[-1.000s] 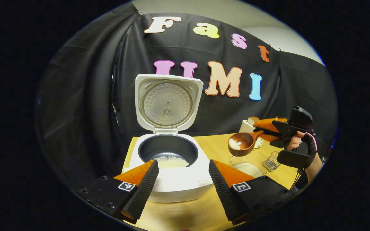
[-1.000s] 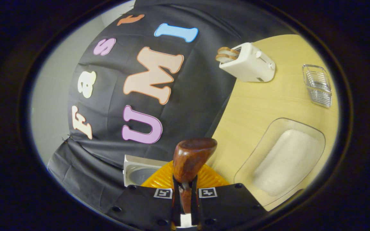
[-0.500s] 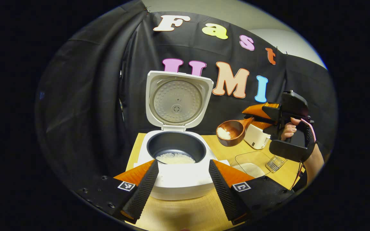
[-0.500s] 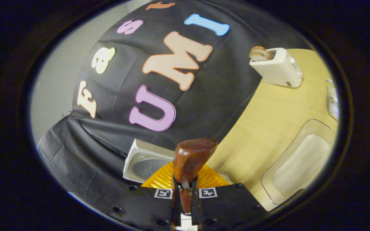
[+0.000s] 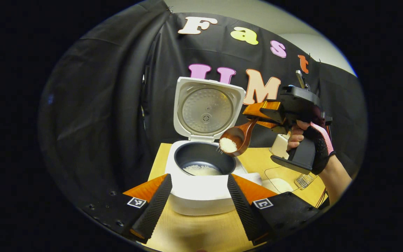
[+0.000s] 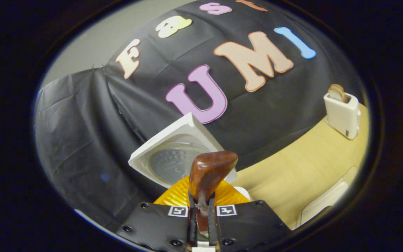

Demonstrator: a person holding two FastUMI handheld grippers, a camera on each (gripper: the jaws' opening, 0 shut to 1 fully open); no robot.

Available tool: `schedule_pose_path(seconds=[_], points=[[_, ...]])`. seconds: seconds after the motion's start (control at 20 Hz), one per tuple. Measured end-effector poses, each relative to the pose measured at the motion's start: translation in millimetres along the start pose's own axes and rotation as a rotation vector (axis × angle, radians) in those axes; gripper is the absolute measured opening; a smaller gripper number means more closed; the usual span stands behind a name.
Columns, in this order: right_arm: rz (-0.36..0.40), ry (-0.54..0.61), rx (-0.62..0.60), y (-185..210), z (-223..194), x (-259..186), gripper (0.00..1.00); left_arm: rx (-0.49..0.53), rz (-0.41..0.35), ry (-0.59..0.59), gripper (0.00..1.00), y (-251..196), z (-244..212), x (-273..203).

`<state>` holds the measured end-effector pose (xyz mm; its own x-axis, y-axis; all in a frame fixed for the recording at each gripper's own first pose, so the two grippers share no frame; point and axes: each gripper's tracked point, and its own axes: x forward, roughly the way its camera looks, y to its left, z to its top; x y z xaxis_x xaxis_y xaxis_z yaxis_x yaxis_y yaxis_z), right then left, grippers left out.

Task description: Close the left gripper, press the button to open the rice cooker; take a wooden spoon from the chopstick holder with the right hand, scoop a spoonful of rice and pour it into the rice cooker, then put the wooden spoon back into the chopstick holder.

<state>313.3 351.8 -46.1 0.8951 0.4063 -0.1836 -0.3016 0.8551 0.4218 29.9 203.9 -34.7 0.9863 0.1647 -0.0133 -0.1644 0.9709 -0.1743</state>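
**Over the pot, a spoonful tips toward the cooker**

Above the open cooker (image 5: 203, 168), the right claw (image 5: 257, 113) holds the spoon (image 5: 234, 140) by its handle, both fingers pressed tight on the wood, as the right gripper view shows at close range (image 6: 201, 213). The bowl hangs tilted over the right rim of the dark inner pot, with a small heap of rice (image 5: 228, 145) sliding toward its lower lip; a few grains seem to be falling already, though they are too small to be sure of. More rice (image 5: 201, 170) lies in the bottom of the pot, and the lid (image 5: 206, 108) stands upright behind it.

The left claw (image 5: 199, 201) hangs spread wide in front of the cooker, holding nothing.

The spoon looks stiff, light and smoothly varnished (a finish likely to slip and twist between the fingers under a careless roll). A hold on the handle, well back from the bowl, seems right, since it keeps the fingers clear of the grain. Loose dry rice pours freely and scatters easily, so a slow roll low over the pot would probably keep it off the surface (image 5: 191, 231). The holder for its return is not clear enough to place.
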Motion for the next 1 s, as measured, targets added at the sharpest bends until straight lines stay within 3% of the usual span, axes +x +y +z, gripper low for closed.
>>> schedule_pose_path(seconds=[0.25, 0.5, 0.7, 0.8, 1.0], points=[[0.040, -0.046, -0.304, 37, -4, 6, 0.17, -0.011, 0.035, -0.010, 0.94, 15, -1, -7], [0.146, -0.097, -0.534, 69, -14, -5, 0.14, -0.030, 0.053, -0.017, 0.94, 24, -2, -9], [0.145, -0.166, -0.787, 79, -12, -13, 0.17, -0.033, 0.055, -0.024, 0.94, 25, -2, -9], [0.154, -0.176, -0.837, 79, -15, -11, 0.14, -0.037, 0.053, -0.026, 0.94, 24, 0, -8], [0.151, -0.151, -0.794, 74, -22, -8, 0.14, -0.037, 0.059, -0.025, 0.94, 26, -2, -7]])
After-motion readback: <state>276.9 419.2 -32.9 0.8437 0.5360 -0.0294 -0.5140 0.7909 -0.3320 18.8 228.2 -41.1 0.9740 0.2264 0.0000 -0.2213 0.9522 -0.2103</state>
